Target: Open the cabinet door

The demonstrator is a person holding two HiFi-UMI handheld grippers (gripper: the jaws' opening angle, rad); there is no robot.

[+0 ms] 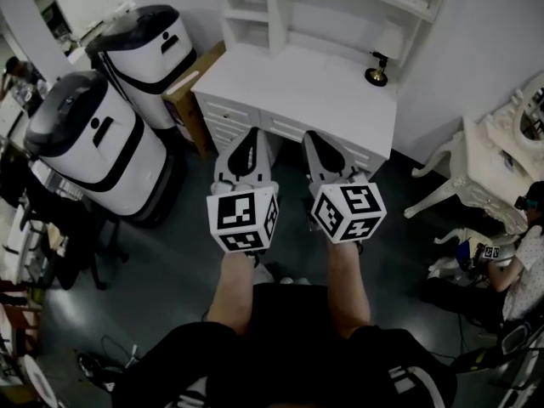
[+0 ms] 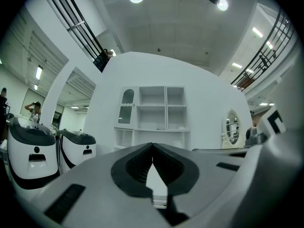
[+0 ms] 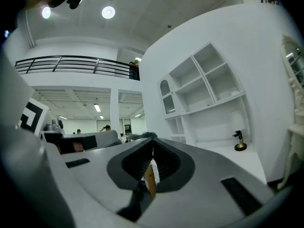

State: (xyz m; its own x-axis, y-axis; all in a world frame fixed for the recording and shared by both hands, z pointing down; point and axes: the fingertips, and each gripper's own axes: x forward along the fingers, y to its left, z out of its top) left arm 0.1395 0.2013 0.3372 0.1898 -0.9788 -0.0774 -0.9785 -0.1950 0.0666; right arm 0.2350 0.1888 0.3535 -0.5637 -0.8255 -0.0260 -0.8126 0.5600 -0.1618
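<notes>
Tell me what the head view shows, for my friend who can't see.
A person holds the left gripper and right gripper, both shut, side by side before a white desk with shelves. Two white-and-black machines stand at the picture's left.

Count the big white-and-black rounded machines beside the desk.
2. The far machine stands at the left end of the desk; the near machine stands closer to the person, further left. Others may lie off-frame.

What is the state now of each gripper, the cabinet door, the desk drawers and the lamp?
left gripper: shut, nothing between its jaws, pointing level.
right gripper: shut, nothing between its jaws, pointing level.
cabinet door: appears shut, not touched by either gripper.
desk drawers: shut.
lamp: standing upright.
</notes>
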